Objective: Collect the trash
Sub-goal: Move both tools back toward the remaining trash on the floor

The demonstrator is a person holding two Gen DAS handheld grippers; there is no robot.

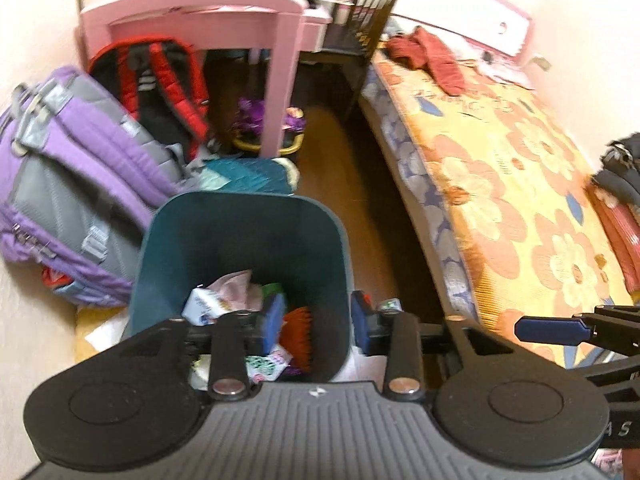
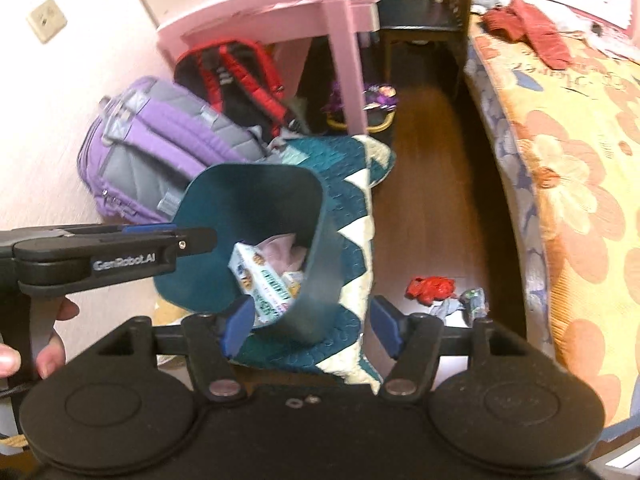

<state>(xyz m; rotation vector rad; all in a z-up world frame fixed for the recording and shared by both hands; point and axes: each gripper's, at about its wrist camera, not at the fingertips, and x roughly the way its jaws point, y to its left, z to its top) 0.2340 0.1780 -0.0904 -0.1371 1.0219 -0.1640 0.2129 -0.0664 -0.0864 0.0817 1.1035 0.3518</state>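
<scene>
A teal bin (image 1: 240, 204) stands on the floor, holding a white carton (image 1: 204, 306), pink paper (image 1: 236, 282) and an orange-red scrap (image 1: 298, 332). My left gripper (image 1: 318, 322) hovers over the bin's right rim, open and holding nothing. In the right wrist view the bin (image 2: 256, 184) sits ahead of my right gripper (image 2: 312, 324), which is open and empty above a teal and white mat (image 2: 352, 216). A red crumpled wrapper (image 2: 432, 288) and a grey-green wrapper (image 2: 464, 304) lie on the wooden floor to its right. The left gripper (image 2: 196, 240) shows side-on at the left, held by a hand (image 2: 52, 340).
A purple backpack (image 1: 80, 184) and a red and black backpack (image 1: 160, 80) lean by the wall left of the bin. A pink desk (image 1: 208, 12) and dark chair (image 1: 360, 28) stand behind. The flowered bed (image 1: 520, 184) fills the right side, with a floor strip between.
</scene>
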